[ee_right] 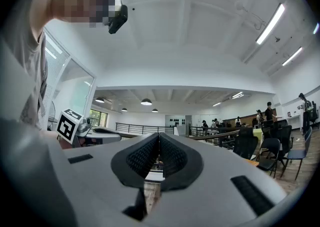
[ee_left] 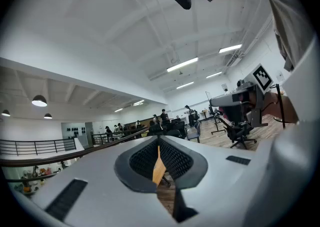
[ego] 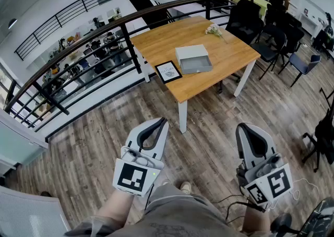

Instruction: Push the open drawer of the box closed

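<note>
Though pinched fully together with nothing between them, held low over the wood floor (ego: 209,142): left gripper (ego: 163,121) and right gripper (ego: 241,126), both well apart from the table (ego: 156,43). On it, the box (ego: 191,52) with drawer (ego: 196,65) pulled out. Nothing done yet; left to do: approaching, pressing the drawer front in.

Brightness: all three views are evenly and brightly lit.
Sources: light is given by ceiling strip lights (ee_right: 270,24) and round pendant lamps (ee_right: 146,102).
Glare: the strips are blown out to white.
Shadows: only faint, soft ones are cast on the floor (ego: 104,126).
Distortion: the railing (ego: 124,21) is bent by the fisheye; the gripper views are darkened at the corners.
Focus: the near foreground is rendered soft.
</note>
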Demonstrator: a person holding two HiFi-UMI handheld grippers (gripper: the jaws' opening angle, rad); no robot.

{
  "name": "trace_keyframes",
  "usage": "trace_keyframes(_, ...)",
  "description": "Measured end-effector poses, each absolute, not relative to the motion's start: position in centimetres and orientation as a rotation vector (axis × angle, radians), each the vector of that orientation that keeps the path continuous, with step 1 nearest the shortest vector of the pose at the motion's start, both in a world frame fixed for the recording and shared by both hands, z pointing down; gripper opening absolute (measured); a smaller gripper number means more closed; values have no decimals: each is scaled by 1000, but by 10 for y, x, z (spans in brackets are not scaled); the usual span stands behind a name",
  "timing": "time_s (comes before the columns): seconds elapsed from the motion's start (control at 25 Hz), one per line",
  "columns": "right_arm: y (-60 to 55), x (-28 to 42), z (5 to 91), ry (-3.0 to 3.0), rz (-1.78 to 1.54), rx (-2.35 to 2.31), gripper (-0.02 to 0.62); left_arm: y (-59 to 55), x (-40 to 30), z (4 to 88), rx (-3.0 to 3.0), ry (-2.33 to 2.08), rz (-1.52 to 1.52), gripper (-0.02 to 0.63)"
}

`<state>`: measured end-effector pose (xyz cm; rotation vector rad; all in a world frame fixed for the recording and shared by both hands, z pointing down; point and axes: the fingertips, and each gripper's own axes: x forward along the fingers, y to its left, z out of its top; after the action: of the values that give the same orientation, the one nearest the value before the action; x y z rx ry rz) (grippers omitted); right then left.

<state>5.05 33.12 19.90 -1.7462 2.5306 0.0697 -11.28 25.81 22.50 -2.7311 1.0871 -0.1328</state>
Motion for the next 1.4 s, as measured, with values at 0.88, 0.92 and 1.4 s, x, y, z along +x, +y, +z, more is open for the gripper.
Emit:
trace_keyframes(0.88, 318, 73, 202, 2386, 57, -1795, 208, 241, -105, 240, -2760, 1097, -162, 26)
trace_keyframes(0.92, 316, 75, 203, 2373, 52, -1802, 221, 238, -106, 241, -2761, 1097, -167, 27)
trace_keyframes(1.4, 236, 90, 251, 2420, -81, -1889, 227, 167, -97, 268, -2786, 1115, -226, 26)
